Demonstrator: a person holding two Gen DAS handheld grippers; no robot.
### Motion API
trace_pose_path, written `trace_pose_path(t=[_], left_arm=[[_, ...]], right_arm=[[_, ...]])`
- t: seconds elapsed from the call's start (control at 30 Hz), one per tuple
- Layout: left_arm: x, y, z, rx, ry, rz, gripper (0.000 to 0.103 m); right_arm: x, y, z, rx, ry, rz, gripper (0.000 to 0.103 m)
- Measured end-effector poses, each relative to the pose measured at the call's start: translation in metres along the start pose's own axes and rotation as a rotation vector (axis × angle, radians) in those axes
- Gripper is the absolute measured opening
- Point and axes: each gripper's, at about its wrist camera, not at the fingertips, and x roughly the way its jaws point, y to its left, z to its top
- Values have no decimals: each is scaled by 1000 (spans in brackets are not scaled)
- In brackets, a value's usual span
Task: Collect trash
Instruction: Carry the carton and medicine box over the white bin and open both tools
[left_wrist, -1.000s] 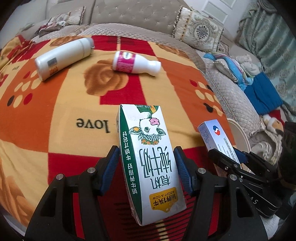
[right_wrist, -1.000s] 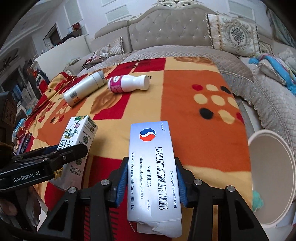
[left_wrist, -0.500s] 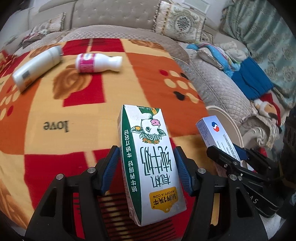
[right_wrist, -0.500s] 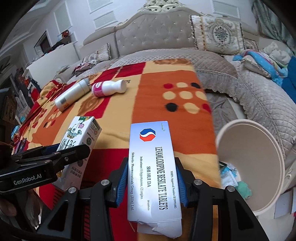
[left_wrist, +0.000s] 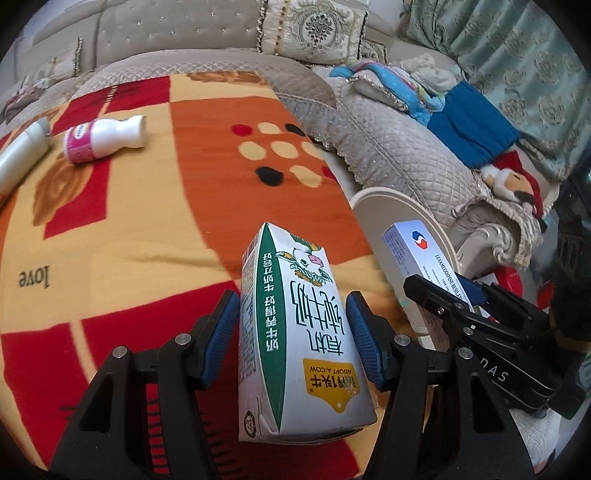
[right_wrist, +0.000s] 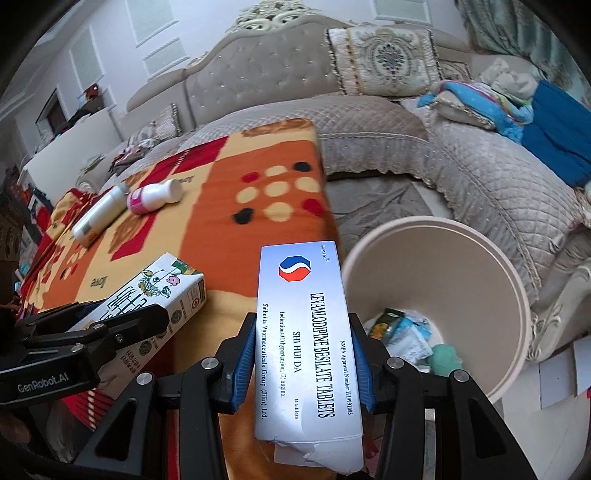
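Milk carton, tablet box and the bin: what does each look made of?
Milk carton: coated paperboard, slightly glossy, with folded seams and creased edges. Tablet box: thin printed card, smooth; its near flap is torn, showing white paper fibre. Bin: probably moulded plastic, matte beige, with a thin even rim.

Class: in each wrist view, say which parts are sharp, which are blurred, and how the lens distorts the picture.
Left wrist view: green-and-white milk carton sharp, orange patterned blanket smeared, edges bowed. Right wrist view: white tablet box crisp, blanket dots streaked, round beige bin bent by fisheye, corners black.
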Motion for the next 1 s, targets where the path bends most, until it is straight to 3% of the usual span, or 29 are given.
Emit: trace_pose_path(t=[0.5,1.0], left_arm=[[12,-48,24,61,-14,-71,58],[59,-102,43,124,24,-107,58]], right_arm=[[-5,-52,-2,79,-4,-42,45],[19,-122,-8,211,84,-108,45]])
